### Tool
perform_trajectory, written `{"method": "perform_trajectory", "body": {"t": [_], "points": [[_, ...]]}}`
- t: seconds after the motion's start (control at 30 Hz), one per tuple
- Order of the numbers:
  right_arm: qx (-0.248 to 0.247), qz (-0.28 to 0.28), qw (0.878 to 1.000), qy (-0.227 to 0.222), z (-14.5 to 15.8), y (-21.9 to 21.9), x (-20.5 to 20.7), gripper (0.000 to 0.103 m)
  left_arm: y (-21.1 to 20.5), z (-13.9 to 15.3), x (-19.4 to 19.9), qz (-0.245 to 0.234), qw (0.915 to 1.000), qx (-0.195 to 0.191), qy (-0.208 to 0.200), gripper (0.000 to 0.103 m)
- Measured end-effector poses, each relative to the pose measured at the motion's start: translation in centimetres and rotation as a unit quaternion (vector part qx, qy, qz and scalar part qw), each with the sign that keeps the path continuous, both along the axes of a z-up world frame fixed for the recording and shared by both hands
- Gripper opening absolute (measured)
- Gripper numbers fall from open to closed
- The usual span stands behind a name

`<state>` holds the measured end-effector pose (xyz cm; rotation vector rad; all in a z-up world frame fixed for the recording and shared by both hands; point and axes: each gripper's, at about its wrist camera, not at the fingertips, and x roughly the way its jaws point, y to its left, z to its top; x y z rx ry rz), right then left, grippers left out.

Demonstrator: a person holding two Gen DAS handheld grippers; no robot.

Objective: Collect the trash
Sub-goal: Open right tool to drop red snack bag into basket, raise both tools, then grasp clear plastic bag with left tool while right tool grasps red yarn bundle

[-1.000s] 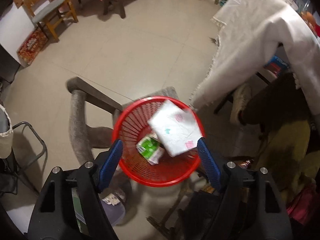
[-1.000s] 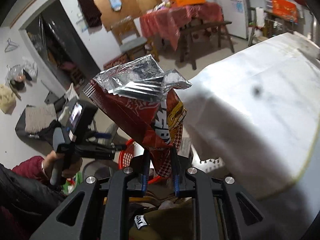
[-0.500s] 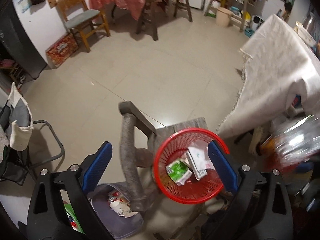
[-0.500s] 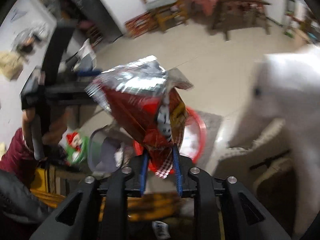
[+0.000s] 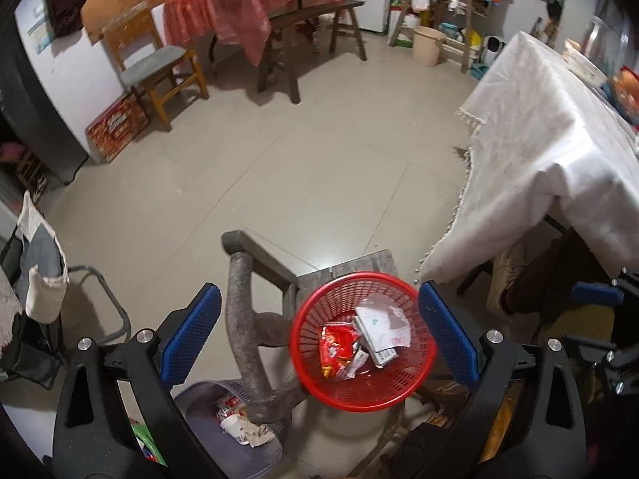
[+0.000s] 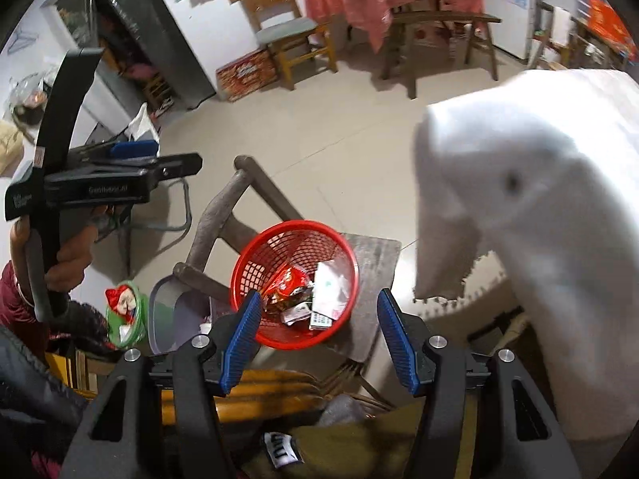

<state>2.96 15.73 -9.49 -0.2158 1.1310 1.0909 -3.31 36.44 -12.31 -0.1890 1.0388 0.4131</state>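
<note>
The right gripper (image 6: 319, 325) is opening with nothing between its jaws; the red snack bag (image 6: 288, 287) it clamped a second ago now lies in the red basket (image 6: 255, 257) just beyond them, long axis slanting up toward the far rim. The left gripper (image 5: 319, 333) hangs empty, jaws wide, above the same basket (image 5: 415, 375).

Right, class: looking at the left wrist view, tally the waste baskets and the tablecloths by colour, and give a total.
Red: 2 (red basket, red tablecloth)
White: 1 (white tablecloth)
Grey: 1 (grey basket on the floor)
Total: 4
</note>
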Motion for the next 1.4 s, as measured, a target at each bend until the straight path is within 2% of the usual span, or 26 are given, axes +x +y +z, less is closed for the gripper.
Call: {"method": "perform_trajectory", "body": {"t": [0.1,0.2,0.4,0.63,1.0,1.23,1.4], "points": [[0.01,-0.018,1.0,-0.015,0.8,-1.8,0.2,0.059,-2.1,1.0,0.5,-0.026,0.9995,0.014,-0.009,0.095],[0.029,-0.041,0.998,-0.025,2.1,-3.8,0.6,0.06,-4.7,2.4,0.9,-0.053,0.9973,0.044,-0.023,0.095],[0.059,-0.086,0.993,-0.051,4.4,-8.0,1.4,0.065,-9.8,4.6,1.5,-0.105,0.9893,0.087,-0.051,0.096],[0.091,-0.149,0.982,-0.075,6.1,-14.0,2.2,0.07,-15.2,5.9,2.4,-0.152,0.9814,0.095,-0.067,0.096],[0.117,-0.236,0.959,-0.106,7.6,-23.3,4.4,0.074,-22.0,7.0,4.5,-0.19,0.9738,0.088,-0.089,0.096],[0.117,-0.281,0.945,-0.115,6.8,-27.5,5.5,0.075,-26.3,7.5,6.7,-0.215,0.9678,0.082,-0.103,0.096],[0.116,-0.321,0.933,-0.111,5.6,-31.0,6.7,0.075,-28.9,7.3,9.0,-0.236,0.9648,0.057,-0.1,0.096]]}}
